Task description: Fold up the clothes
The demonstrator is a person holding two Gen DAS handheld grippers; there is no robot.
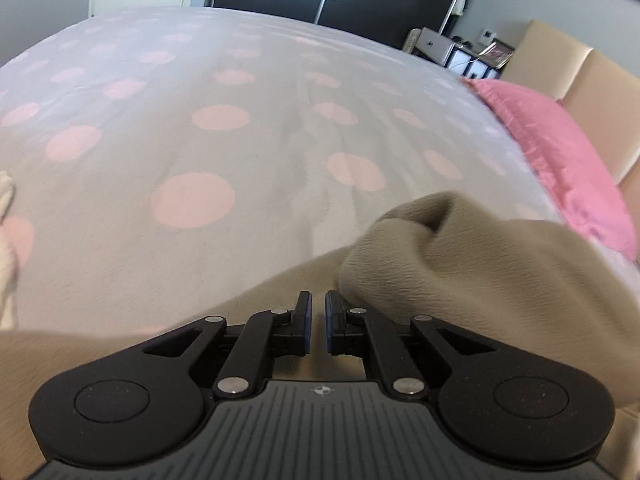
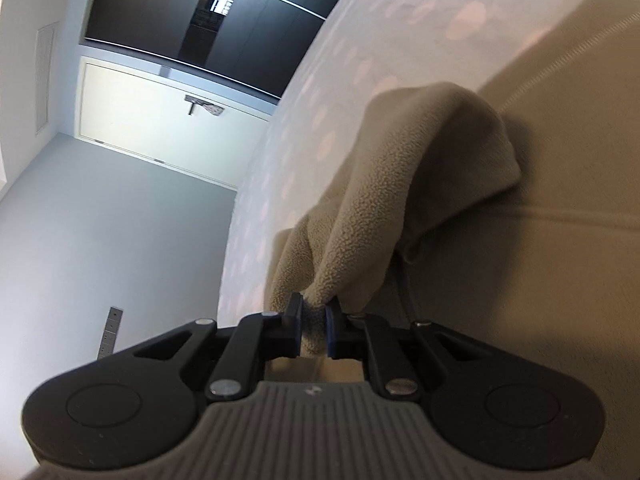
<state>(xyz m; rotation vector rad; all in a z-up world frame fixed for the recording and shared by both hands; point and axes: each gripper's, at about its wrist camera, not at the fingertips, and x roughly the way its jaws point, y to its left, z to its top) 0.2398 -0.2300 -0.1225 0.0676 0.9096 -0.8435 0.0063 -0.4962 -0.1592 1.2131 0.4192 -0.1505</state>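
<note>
Beige fleece garment [image 1: 480, 264] lies on the bed [image 1: 200, 152], bunched near the pink pillow [image 1: 560, 152]. Right tongs [image 2: 314, 310] clamp a pinched fold of fleece. Left tongs [image 1: 316, 304] narrow, nothing between pads, just beside the garment.

Readable text: none in either view.
Emblem: a small round quartered mark [image 1: 321, 390], without letters, on the ribbed grey gripper housing [image 1: 320, 432] just behind the jaws.
Right view: the same mark [image 2: 311, 391], blurred.

Beige fleece garment [image 2: 400, 184], bunched, one fold lifted off bed
</note>
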